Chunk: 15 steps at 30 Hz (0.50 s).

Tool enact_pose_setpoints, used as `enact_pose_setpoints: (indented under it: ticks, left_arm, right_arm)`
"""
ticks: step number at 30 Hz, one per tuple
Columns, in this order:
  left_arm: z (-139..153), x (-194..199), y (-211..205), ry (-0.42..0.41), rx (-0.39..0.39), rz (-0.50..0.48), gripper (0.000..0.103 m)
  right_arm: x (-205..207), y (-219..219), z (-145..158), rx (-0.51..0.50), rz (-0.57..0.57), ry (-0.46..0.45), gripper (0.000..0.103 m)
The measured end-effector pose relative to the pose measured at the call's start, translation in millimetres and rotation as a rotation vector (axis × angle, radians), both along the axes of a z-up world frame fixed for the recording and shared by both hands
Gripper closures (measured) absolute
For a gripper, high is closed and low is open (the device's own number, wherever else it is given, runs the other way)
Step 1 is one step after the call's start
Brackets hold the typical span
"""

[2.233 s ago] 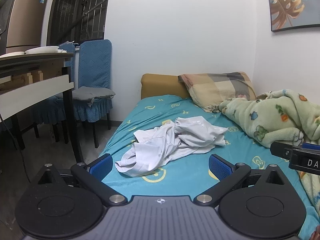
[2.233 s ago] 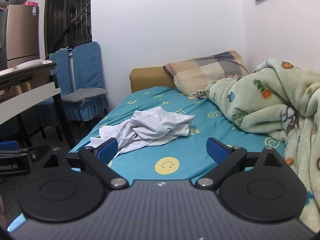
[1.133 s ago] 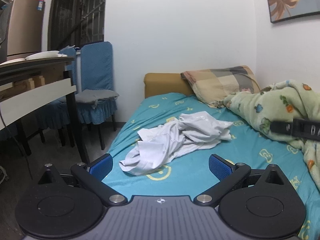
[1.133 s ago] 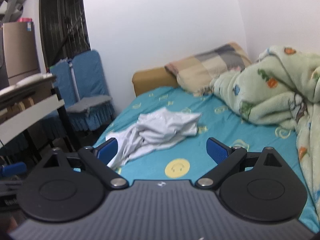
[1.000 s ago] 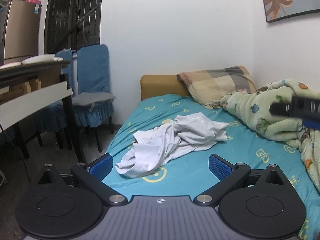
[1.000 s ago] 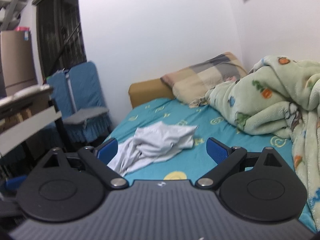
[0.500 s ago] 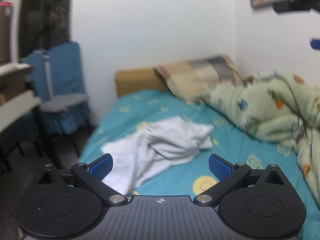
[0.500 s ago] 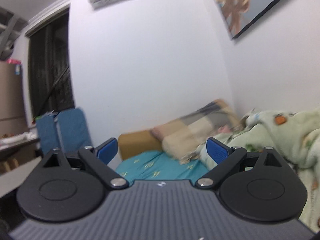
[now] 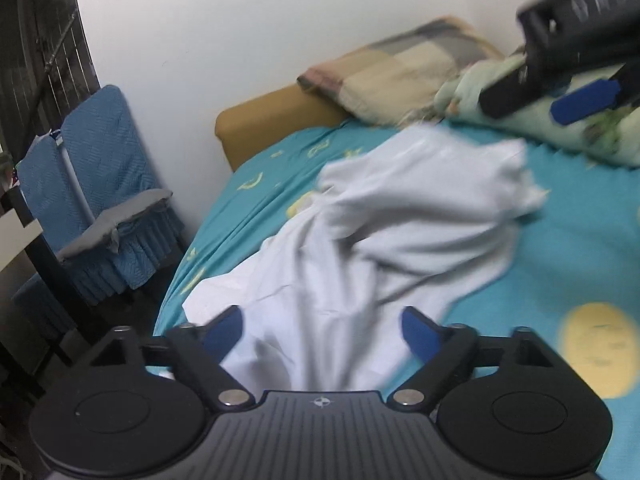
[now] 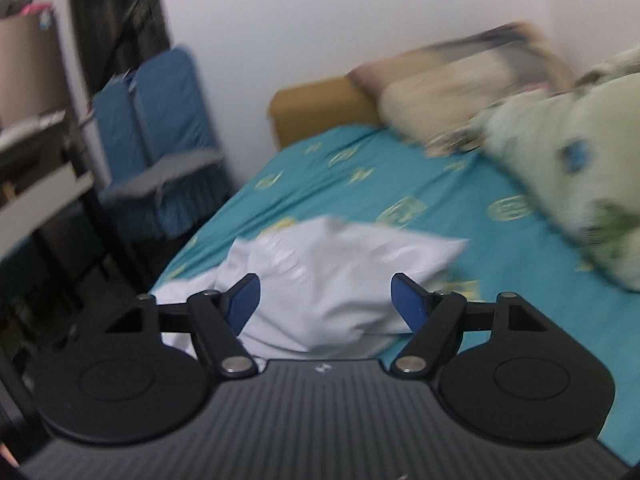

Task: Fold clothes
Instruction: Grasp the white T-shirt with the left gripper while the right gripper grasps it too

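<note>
Left wrist view: left gripper (image 9: 322,330) has jaws spread wide, gripping nothing.
Shirt (image 9: 380,232): crumpled on the bed (image 9: 560,264), its near hem lying between and just ahead of the blue pads.
Right wrist view: right gripper (image 10: 325,300) likewise gapes wide, empty.
Shirt there: bunched between the fingers and beyond them; contact unclear through blur.

Bed (image 9: 560,248): teal sheet, yellow motifs | plaid pillow (image 9: 400,68) at mustard headboard (image 9: 272,120) | green printed blanket (image 10: 580,168) along right side | blue-covered chair (image 9: 100,184) beside bed, left
</note>
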<state>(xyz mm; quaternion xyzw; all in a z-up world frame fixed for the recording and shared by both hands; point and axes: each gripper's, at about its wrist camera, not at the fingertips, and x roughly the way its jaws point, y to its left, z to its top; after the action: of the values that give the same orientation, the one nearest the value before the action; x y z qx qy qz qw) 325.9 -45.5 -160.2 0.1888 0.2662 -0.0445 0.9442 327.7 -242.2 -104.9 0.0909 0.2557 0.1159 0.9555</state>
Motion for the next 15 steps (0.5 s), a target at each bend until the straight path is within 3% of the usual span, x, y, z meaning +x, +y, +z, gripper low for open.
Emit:
enact_pose_setpoints:
  ticks: [1, 2, 4, 5, 6, 8, 9, 15]
  left_arm:
    - [-2.5, 9.2, 9.8, 0.013, -0.031, 0.011, 0.051]
    - [-4.0, 17.2, 20.6, 0.025, -0.074, 0.025, 0.059]
    - [0.2, 27.3, 39.7, 0.047, -0.152, 0.046, 0.085]
    - [2.9, 31.9, 49.1, 0.058, -0.191, 0.057, 0.089]
    - [9.7, 25.4, 54.5, 0.050, -0.218, 0.061, 0.091]
    - [26.6, 4.1, 62.5, 0.020, -0.264, 0.067, 0.093]
    - [35.0, -6.6, 66.4, 0.004, -0.287, 0.069, 0.093]
    - [85.4, -70.8, 90.2, -0.088, -0.426, 0.085, 0.095]
  right_arm:
    - [11.5, 8.3, -9.7, -0.016, 0.018, 0.012, 0.029]
    - [22.6, 15.7, -18.9, -0.039, 0.027, 0.029, 0.029]
    - [42.0, 27.8, -35.9, -0.097, 0.031, 0.068, 0.030]
    - [48.8, 31.1, -41.8, -0.110, 0.032, 0.077, 0.034]
    - [51.2, 32.2, -43.9, -0.122, 0.021, 0.076, 0.053]
    - [44.8, 30.4, -35.8, -0.129, -0.023, 0.058, 0.079]
    - [37.1, 25.6, -26.7, -0.104, -0.040, 0.039, 0.084]
    - [-27.1, -18.2, 35.3, -0.016, -0.139, -0.064, 0.087]
